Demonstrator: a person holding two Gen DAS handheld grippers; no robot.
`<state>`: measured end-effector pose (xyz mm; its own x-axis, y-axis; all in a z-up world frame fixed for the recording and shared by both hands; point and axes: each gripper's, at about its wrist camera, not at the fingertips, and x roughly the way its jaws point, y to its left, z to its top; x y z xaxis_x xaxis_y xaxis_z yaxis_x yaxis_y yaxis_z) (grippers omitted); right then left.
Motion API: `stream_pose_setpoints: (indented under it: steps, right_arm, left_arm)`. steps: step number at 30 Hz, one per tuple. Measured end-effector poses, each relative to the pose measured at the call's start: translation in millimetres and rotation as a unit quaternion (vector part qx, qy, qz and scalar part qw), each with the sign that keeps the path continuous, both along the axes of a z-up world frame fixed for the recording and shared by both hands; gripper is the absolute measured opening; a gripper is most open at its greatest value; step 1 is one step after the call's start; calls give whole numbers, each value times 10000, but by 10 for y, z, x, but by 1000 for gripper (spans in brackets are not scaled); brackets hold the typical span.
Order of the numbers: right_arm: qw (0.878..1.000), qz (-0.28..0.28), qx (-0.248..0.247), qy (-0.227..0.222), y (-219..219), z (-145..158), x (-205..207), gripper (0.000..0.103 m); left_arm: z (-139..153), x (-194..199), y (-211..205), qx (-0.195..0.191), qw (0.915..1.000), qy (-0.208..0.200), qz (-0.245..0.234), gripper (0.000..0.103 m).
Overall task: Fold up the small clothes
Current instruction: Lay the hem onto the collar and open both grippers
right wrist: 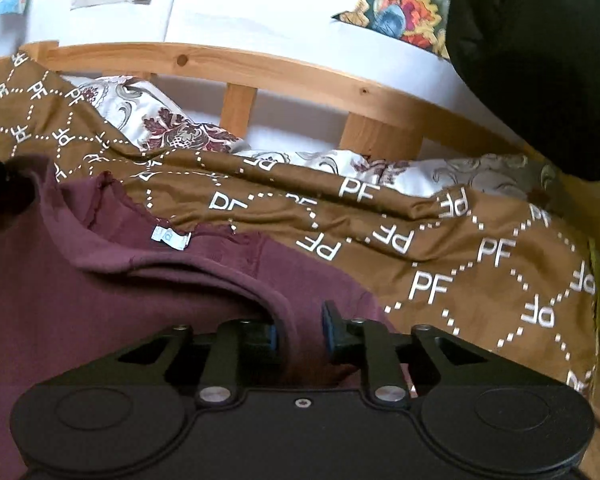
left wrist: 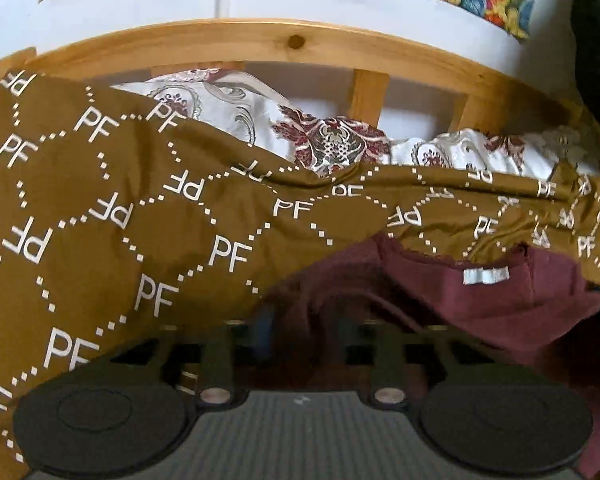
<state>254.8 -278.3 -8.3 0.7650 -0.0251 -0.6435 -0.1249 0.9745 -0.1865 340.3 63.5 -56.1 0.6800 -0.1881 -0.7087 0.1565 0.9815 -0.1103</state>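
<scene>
A maroon sweatshirt (right wrist: 100,292) lies on a brown bedspread (right wrist: 480,264) with its neck opening and white label (right wrist: 171,239) facing the headboard. My right gripper (right wrist: 299,330) has its blue-padded fingers a little apart, with the sweatshirt's shoulder fabric bunched between them. In the left wrist view the sweatshirt (left wrist: 480,304) lies to the right, its label (left wrist: 486,275) showing. My left gripper (left wrist: 302,338) sits at its left shoulder, fabric between the fingers; the tips are blurred and dark.
The brown "PF" bedspread (left wrist: 100,208) covers the bed. Patterned white pillows (left wrist: 332,140) lie against the wooden headboard (left wrist: 300,46). A dark garment (right wrist: 540,60) hangs at the upper right. The left gripper's dark body (right wrist: 4,184) shows at the left edge.
</scene>
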Motion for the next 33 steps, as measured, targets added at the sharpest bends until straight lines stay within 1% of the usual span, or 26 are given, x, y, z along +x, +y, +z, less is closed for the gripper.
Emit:
stream_pose_setpoints:
  steps: [1,2,3,4,5,6,7,9,11,12,18,20,23,25,26,27,29,30,32,33]
  right_arm:
    - [10000,-5,90,5,-14,-2,-12,26]
    - [9998,-4,179,6,-29,1,-33,34]
    - [9997,-21,240,-1,-39,5,-54,45]
    - [9995,-27,302,-29,-49,15,-79,52]
    - [9992,-29,389,-60,-62,34,-106,66]
    - [9986,-36,510,-104,-80,58,-135,76]
    - [9980,-41,609,-147,-98,84,-157,80]
    - [9964,-47,813,-230,-122,138,-216,90]
    - [9958,-36,892,-188,-127,150,-254,96]
    - [9961,-9,874,-155,-116,139,-277,97]
    - [9984,204,496,170,10,-78,-317,97]
    - [9989,288,216,308,105,-194,-296,97]
    - [9979,438,-325,350,226,-327,-277,92]
    - [9967,491,-573,301,267,-374,-263,75]
    - [9965,473,-612,306,260,-384,-244,51]
    - [9966,408,-633,342,242,-391,-221,31]
    - [9981,216,-503,281,154,-355,-195,22]
    - [9991,52,-396,169,93,-304,-198,13]
    - [9992,-310,-253,-22,-21,-209,-192,12]
    - [9982,-570,-121,-138,-114,-151,-191,10]
  left_arm:
    - [22,-30,18,-67,10000,-54,4,77]
    - [39,-66,51,-134,9998,-123,16,81]
    - [60,-102,79,-175,9997,-174,21,85]
    - [95,-119,86,-180,9997,-183,4,87]
    - [113,-135,95,-160,9997,-170,-4,88]
    - [117,-165,112,-129,9998,-147,24,92]
    - [119,-180,123,-107,9998,-130,50,94]
    - [105,-233,144,-45,9999,-89,71,94]
    - [76,-278,143,62,9999,-16,87,94]
    - [61,-294,136,114,9999,3,81,95]
    - [-42,-295,20,554,9984,47,55,96]
    - [-87,-283,-6,658,9977,110,77,96]
    - [-149,-263,-17,756,9968,233,116,96]
    - [-179,-239,-14,777,9963,321,168,97]
    - [-188,-228,-7,769,9962,359,194,97]
    - [-192,-220,4,738,9963,387,221,97]
    - [-195,-212,31,676,9965,410,271,97]
    - [-190,-211,44,643,9966,414,309,98]
    - [-181,-209,70,583,9967,403,385,100]
    - [-178,-209,81,554,9968,397,421,100]
